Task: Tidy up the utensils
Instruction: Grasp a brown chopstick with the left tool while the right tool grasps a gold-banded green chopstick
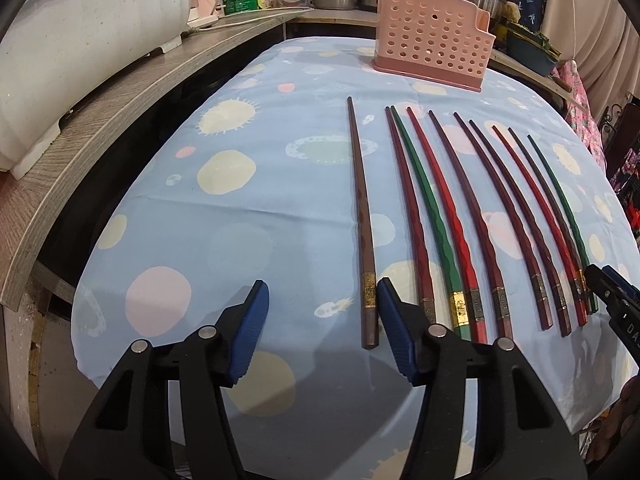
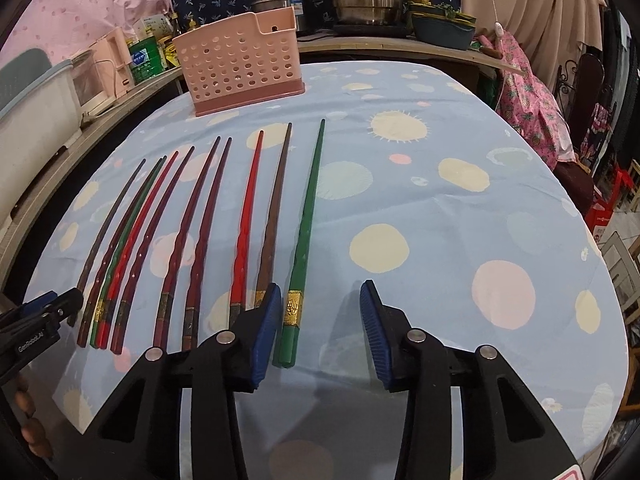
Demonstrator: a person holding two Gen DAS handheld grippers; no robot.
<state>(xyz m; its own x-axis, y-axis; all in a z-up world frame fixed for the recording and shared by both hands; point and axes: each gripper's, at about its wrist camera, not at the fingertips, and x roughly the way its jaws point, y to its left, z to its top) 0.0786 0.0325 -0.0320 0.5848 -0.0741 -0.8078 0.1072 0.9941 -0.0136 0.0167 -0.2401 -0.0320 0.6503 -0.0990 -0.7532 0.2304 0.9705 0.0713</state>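
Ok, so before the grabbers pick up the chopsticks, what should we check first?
1. Left gripper around a chopstick: ok, the brown chopstick lies between its fingers.
2. Right gripper around a chopstick: ok, the green chopstick lies between its fingers.
3. Chopsticks gripped: not ok, the pads do not press on them yet.
4. Only one chopstick in each gap: ok in both wrist views.
5. Pink holder upright at the far end of the tablecloth: ok.
6. Room inside the holder: cannot tell.
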